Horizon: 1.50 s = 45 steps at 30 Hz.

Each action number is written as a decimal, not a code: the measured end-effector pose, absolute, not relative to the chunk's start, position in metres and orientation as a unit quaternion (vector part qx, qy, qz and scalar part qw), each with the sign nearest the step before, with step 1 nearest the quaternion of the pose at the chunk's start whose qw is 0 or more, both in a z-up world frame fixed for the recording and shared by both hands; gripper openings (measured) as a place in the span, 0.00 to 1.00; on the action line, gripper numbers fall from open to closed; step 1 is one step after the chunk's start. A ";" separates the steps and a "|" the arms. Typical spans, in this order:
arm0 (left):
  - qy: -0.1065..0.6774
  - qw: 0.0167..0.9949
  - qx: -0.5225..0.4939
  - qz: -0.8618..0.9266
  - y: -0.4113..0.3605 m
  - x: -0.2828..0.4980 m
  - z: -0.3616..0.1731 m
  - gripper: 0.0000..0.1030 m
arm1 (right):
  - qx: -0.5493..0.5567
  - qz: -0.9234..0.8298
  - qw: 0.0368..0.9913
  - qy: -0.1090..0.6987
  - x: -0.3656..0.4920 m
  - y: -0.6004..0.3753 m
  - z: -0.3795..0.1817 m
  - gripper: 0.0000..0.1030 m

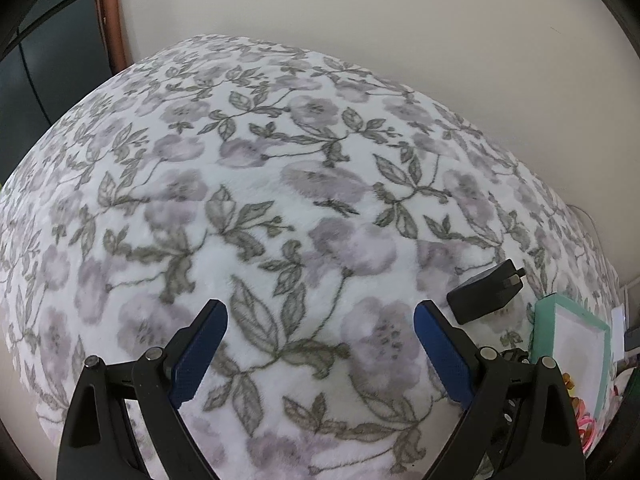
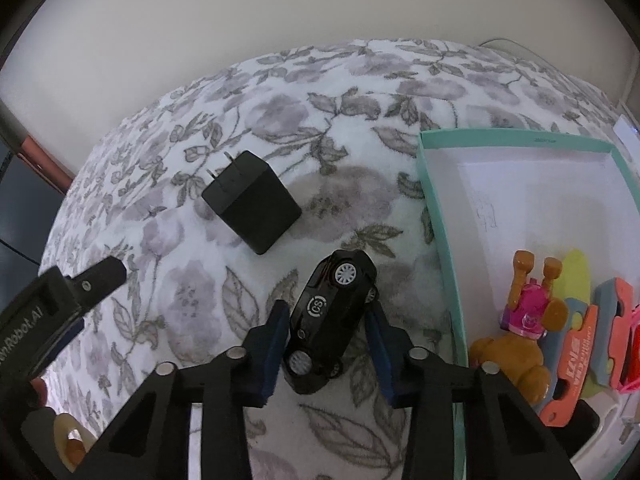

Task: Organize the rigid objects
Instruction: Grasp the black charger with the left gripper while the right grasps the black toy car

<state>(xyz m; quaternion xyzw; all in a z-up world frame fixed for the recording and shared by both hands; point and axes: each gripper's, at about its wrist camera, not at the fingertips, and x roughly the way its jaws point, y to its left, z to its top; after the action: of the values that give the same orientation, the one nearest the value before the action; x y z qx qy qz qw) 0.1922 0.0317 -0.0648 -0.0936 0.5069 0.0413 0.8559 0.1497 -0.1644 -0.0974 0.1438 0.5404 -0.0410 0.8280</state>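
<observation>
In the right wrist view my right gripper (image 2: 327,330) is shut on a black toy car (image 2: 332,320), which lies on its side between the blue pads, just left of the teal box (image 2: 438,216). A black plug adapter (image 2: 252,202) lies on the floral blanket beyond the car. It also shows in the left wrist view (image 1: 486,292), to the right of my left gripper (image 1: 320,328), which is open and empty over the blanket. The left gripper also shows in the right wrist view (image 2: 80,292), at the left edge.
The teal box, also at the right edge of the left wrist view (image 1: 572,336), holds a brown toy dog in pink (image 2: 524,320), orange and blue flat pieces (image 2: 588,340) and a yellow piece. A pale wall stands behind the bed. A dark cabinet stands far left (image 1: 40,60).
</observation>
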 end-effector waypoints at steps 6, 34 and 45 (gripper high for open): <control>0.506 0.858 -0.086 0.021 0.021 0.198 -0.068 0.92 | 0.130 -0.036 0.833 0.537 0.154 -0.163 -0.098 0.36; 0.505 0.854 -0.098 -0.080 -0.045 0.230 -0.066 0.92 | 0.156 -0.021 0.849 0.504 0.166 -0.188 -0.097 0.33; 0.509 0.854 -0.073 -0.077 -0.056 0.234 -0.075 0.91 | 0.159 -0.015 0.849 0.504 0.165 -0.189 -0.098 0.33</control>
<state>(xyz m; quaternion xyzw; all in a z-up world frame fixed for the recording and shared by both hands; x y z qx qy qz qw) 0.2337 -0.0564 -0.0753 -0.0735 0.5092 -0.0766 0.8541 0.1647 -0.1893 -0.0978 0.1587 0.5043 -0.0149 0.8487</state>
